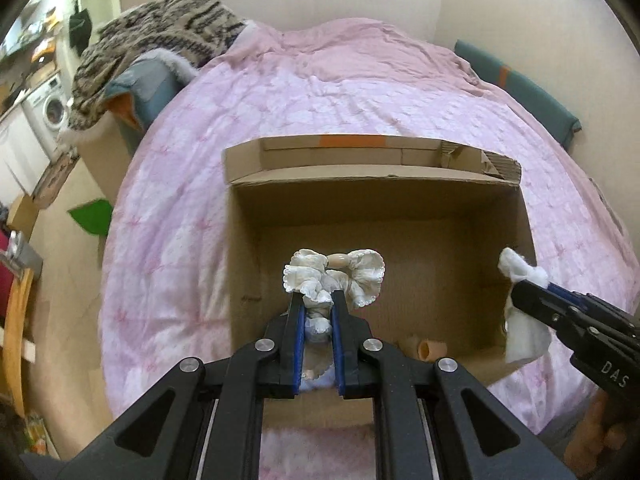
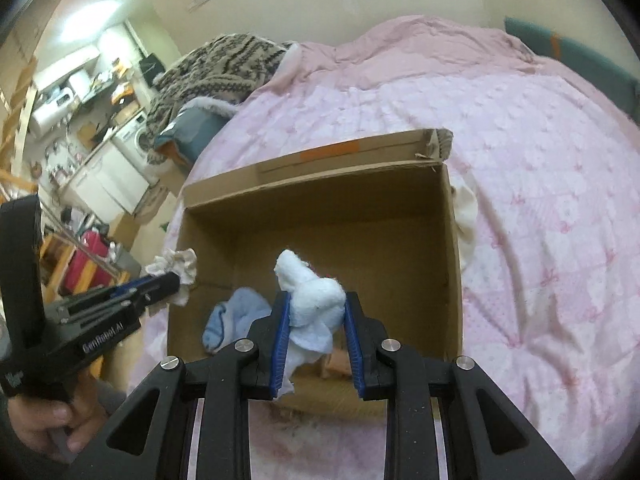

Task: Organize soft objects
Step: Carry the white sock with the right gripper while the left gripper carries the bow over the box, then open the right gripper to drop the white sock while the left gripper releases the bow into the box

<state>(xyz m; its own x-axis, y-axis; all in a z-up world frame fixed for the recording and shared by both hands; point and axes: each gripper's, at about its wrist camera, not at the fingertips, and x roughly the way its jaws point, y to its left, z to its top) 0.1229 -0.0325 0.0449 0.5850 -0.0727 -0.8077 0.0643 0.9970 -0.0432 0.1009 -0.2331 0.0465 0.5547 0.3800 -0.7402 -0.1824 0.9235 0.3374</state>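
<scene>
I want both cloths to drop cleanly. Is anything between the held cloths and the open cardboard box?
Nothing visible blocks them. The left gripper holds a frilly white cloth and the right gripper a fluffy white cloth, both above the cardboard box, whose flaps are open.

a pink bedspread (image 1: 280, 128) covers the bed. at the bed's far left corner lies a striped knitted blanket (image 1: 160, 36) over a grey-blue cushion (image 1: 148, 88). beyond that corner stands a washing machine (image 1: 54, 110). a green scrap (image 1: 92, 216) lies on the floor left of the bed.
</scene>
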